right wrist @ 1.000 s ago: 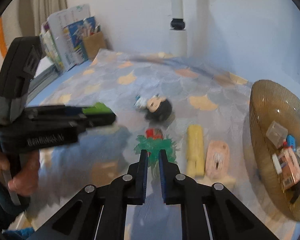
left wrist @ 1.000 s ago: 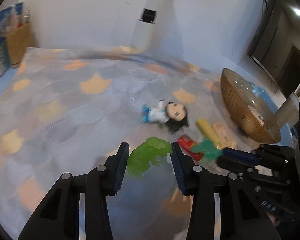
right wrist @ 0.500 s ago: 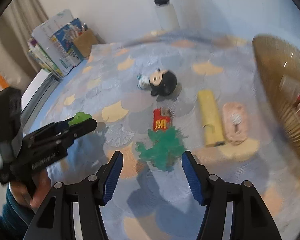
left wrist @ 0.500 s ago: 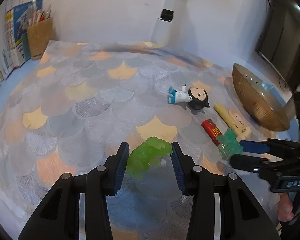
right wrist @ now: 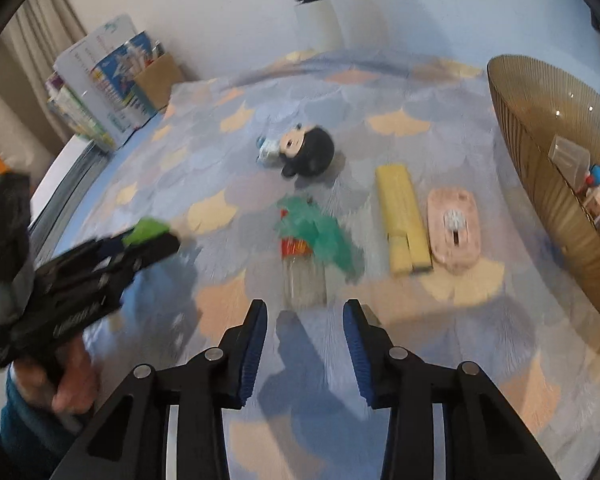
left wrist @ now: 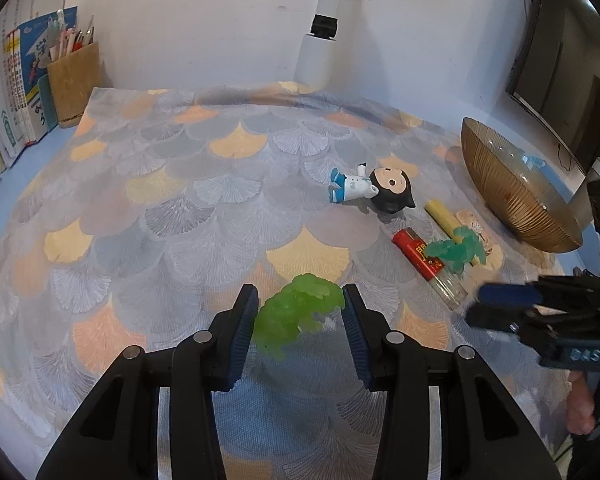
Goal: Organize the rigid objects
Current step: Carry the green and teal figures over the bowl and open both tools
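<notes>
My left gripper (left wrist: 299,316) is shut on a light green toy figure (left wrist: 296,314) and holds it above the patterned cloth (left wrist: 180,208). It shows at the left of the right wrist view (right wrist: 148,230). My right gripper (right wrist: 305,330) is open and empty, just short of a dark green toy (right wrist: 320,236) that lies on a red lighter (right wrist: 298,258). Both also show in the left wrist view, the dark green toy (left wrist: 456,250) on the lighter (left wrist: 424,260). A doll (right wrist: 300,152), a yellow block (right wrist: 402,216) and a pink piece (right wrist: 454,228) lie nearby.
A brown ribbed bowl (right wrist: 540,152) with several small items stands at the right. Books (left wrist: 12,80) and a cardboard pen holder (left wrist: 72,80) stand at the far left. A white pipe (left wrist: 324,20) runs up the back wall. A monitor (left wrist: 572,60) hangs at right.
My right gripper has opened, let go of the dark green toy, which now lies on the lighter, and pulled back. My left gripper has risen with the light green toy.
</notes>
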